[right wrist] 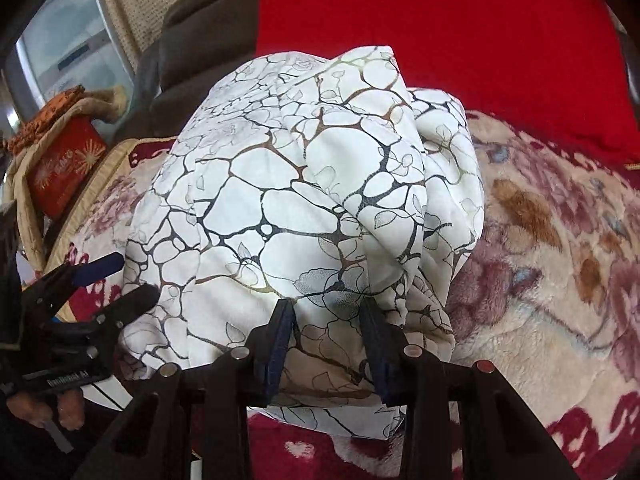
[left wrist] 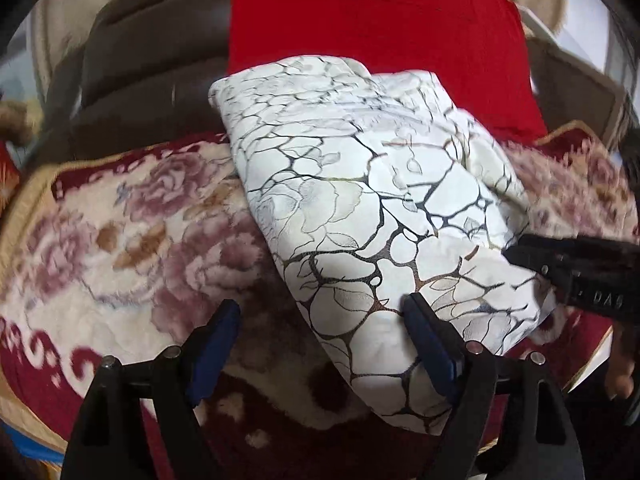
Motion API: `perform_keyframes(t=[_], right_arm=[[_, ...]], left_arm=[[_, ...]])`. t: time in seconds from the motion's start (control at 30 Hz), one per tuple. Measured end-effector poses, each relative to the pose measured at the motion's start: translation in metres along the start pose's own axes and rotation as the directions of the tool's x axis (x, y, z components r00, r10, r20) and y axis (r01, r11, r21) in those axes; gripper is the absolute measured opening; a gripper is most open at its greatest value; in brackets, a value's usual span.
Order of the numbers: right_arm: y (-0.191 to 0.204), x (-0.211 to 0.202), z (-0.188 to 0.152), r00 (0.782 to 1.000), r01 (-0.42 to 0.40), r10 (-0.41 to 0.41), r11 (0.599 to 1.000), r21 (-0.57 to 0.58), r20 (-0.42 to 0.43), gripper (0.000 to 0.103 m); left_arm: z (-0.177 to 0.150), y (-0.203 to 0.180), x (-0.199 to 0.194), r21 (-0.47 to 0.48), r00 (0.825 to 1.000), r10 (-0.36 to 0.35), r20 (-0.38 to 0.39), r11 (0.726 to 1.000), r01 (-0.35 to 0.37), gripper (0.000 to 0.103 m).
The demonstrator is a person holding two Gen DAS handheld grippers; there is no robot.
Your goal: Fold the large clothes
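Observation:
A folded white cloth with a dark crackle and rose print [left wrist: 360,200] lies in a thick bundle on a floral plush blanket [left wrist: 120,232]. It fills the middle of the right wrist view [right wrist: 304,208]. My left gripper [left wrist: 320,316] is open at the bundle's near left edge, its right finger touching the cloth, nothing between the jaws. It also shows at the left of the right wrist view [right wrist: 132,276]. My right gripper [right wrist: 326,312] has its fingers partly apart, pressed against the bundle's near edge, with cloth bulging between them. Its black finger enters the left wrist view [left wrist: 560,264] from the right.
A red cushion [left wrist: 372,40] leans on the brown sofa back [left wrist: 144,64] behind the bundle. A red box [right wrist: 68,168] sits at the blanket's left end in the right wrist view. A window [right wrist: 64,48] is beyond it.

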State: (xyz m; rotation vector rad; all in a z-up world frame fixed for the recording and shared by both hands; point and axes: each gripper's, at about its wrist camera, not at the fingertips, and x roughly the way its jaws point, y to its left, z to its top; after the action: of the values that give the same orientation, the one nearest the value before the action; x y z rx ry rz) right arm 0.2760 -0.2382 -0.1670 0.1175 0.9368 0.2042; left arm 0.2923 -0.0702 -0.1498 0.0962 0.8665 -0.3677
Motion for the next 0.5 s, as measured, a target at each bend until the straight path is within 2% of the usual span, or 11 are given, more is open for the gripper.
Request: perform_keyframes(t=[0.07, 0.13, 0.17, 0.23, 0.3, 0.37, 0.4, 0.43, 0.5], right_arm=[[0.001, -0.009, 0.001, 1.000, -0.014, 0.014, 1.000, 0.023, 0.016, 0.038], [0.007, -0.028, -0.003, 0.993, -0.105, 0.102, 0.994, 0.040, 0.061, 0.041], [0.010, -0.035, -0.003, 0.990, -0.123, 0.120, 0.992, 0.029, 0.081, 0.041], [0.024, -0.049, -0.003, 0.982, -0.145, 0.147, 0.989, -0.025, 0.117, 0.041], [0.039, -0.053, -0.005, 0.974, -0.182, 0.190, 0.980, -0.075, 0.120, 0.041], [0.052, -0.043, -0.009, 0.977, -0.187, 0.197, 0.976, -0.108, 0.083, 0.041], [0.057, -0.032, -0.013, 0.984, -0.167, 0.174, 0.978, -0.126, 0.049, 0.042], [0.059, -0.020, -0.020, 0.989, -0.143, 0.146, 0.980, -0.139, 0.014, 0.042], [0.048, -0.004, -0.031, 0.987, -0.161, 0.160, 0.983, -0.091, -0.016, 0.040]], left_arm=[[-0.003, 0.013, -0.015, -0.092, 0.996, -0.085, 0.016, 0.992, 0.086, 0.084], [-0.008, 0.026, -0.031, -0.174, 0.983, -0.175, 0.049, 0.968, 0.181, 0.084], [-0.012, 0.028, -0.038, -0.184, 0.980, -0.189, 0.063, 0.963, 0.198, 0.084], [-0.018, 0.022, -0.045, -0.141, 0.983, -0.170, 0.068, 0.974, 0.178, 0.084], [-0.023, 0.006, -0.042, -0.063, 0.987, -0.152, 0.043, 0.986, 0.155, 0.084], [-0.029, -0.006, -0.030, 0.007, 0.991, -0.133, 0.005, 0.991, 0.133, 0.084], [-0.031, -0.009, -0.023, 0.026, 0.993, -0.118, -0.018, 0.993, 0.119, 0.086], [-0.034, -0.011, -0.014, 0.034, 0.993, -0.107, -0.051, 0.993, 0.109, 0.086], [-0.037, -0.009, -0.013, 0.015, 0.990, -0.123, -0.066, 0.992, 0.124, 0.085]])
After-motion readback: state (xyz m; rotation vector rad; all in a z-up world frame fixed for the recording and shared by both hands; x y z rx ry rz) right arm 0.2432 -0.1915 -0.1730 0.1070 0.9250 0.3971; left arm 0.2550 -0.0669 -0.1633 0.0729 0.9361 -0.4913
